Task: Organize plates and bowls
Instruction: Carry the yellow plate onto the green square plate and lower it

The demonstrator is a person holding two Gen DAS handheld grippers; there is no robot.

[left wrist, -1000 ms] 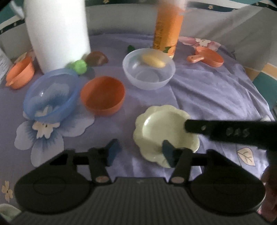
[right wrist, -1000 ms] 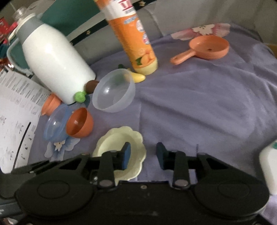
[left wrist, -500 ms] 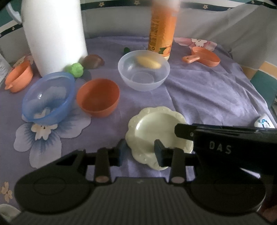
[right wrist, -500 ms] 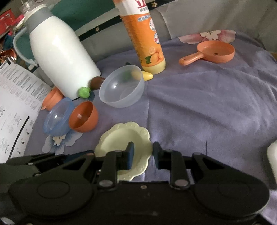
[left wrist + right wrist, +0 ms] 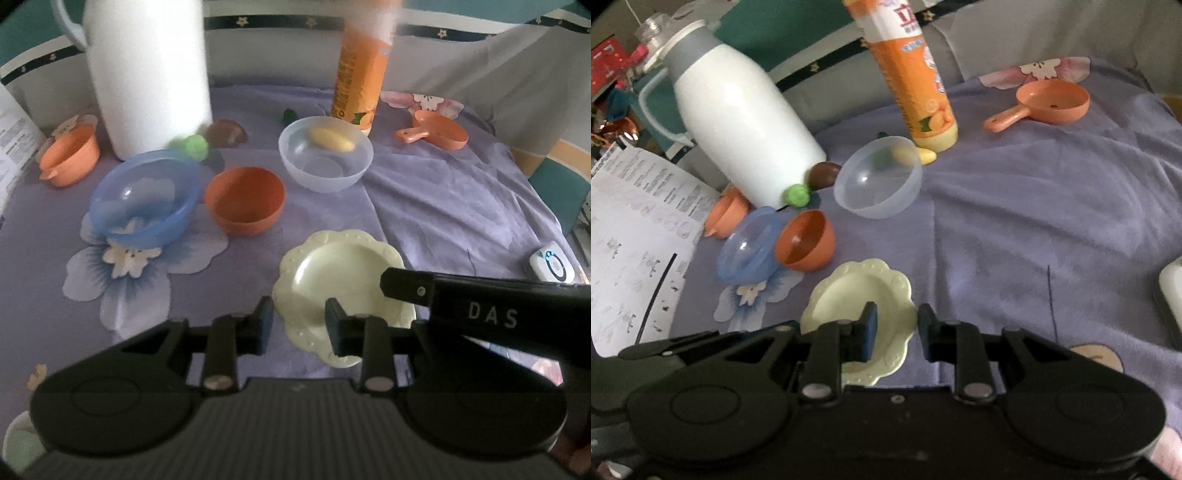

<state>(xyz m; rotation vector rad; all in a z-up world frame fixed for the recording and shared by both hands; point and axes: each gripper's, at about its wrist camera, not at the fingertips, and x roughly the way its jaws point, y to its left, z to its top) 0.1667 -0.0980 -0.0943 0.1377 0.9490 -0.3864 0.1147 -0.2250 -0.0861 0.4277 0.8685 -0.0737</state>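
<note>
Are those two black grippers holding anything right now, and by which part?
Nothing is held. The left gripper and right gripper are both open, each straddling an edge of the pale yellow plate, which lies flat on the cloth.

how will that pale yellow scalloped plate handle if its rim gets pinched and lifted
The plate looks like thin, glossy plastic, so it is probably light and stiff but slippery between pads. It lies flat on the soft purple cloth, so getting a finger under its rim may be awkward. Held by one edge, it will likely tilt.
</note>
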